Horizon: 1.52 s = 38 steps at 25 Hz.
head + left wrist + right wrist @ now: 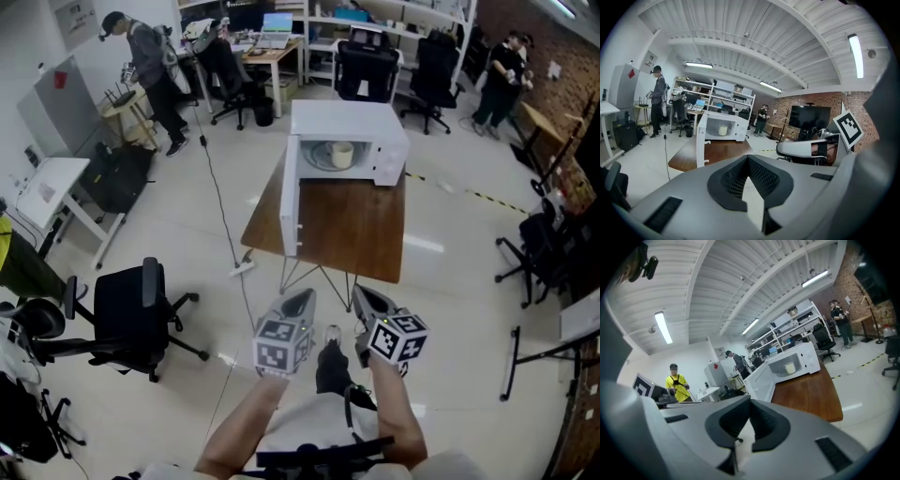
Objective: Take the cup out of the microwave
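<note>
**While the Cup [342, 154] Waits Inside, Nothing Is Gripped**

Because the door [290, 202] stands swung wide, the cup shows plainly inside the microwave [349, 120] at the desk's [347, 239] far end; bare wood lies before it. Left tongs [298, 305] and right tongs [373, 302], each pressed together and empty, hover side by side off the near edge, open floor [450, 309] all round.

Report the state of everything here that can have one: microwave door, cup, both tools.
microwave door, swung wide open
cup, upright inside the microwave, not yet taken out
left tool, shut, empty, short of the table
right tool, shut, empty, short of the table
</note>
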Each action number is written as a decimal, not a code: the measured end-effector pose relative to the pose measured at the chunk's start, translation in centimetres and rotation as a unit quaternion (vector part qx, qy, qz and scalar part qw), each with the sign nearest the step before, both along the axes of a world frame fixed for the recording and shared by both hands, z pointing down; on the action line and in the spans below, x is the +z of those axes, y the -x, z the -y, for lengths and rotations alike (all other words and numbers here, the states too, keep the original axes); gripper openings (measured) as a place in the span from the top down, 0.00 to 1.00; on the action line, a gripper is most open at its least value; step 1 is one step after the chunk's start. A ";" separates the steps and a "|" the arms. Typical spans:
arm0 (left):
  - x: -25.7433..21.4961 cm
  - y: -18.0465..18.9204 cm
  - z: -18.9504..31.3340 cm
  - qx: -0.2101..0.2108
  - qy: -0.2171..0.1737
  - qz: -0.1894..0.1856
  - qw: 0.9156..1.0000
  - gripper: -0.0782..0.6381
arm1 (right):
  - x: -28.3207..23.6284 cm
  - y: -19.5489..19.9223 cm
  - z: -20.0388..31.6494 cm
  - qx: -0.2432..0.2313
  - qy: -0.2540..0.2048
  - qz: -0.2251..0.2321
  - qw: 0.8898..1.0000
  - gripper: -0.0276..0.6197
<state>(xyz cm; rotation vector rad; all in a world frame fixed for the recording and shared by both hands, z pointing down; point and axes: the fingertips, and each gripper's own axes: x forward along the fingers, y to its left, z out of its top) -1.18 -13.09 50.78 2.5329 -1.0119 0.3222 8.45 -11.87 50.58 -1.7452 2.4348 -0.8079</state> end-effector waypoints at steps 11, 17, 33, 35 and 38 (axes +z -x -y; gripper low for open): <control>-0.6 -4.8 8.8 -0.002 -0.002 0.000 1.000 0.90 | -0.4 -3.6 10.4 -0.016 0.003 0.002 1.000 0.95; -1.2 -7.6 14.1 -0.019 -0.009 -0.008 1.000 0.90 | -0.4 -6.0 16.5 -0.019 0.001 0.002 1.000 0.95; 0.1 -13.8 26.6 -0.050 0.008 -0.007 0.999 0.90 | -0.2 -11.2 31.0 -0.035 -0.006 -0.011 0.999 0.92; 0.4 -14.0 27.8 -0.055 0.011 -0.005 0.998 0.90 | 0.2 -11.7 32.3 -0.035 -0.005 -0.011 0.999 0.92; 0.9 -14.2 29.2 -0.060 0.017 -0.003 0.998 0.90 | 0.7 -12.3 34.1 -0.037 -0.003 -0.015 0.999 0.91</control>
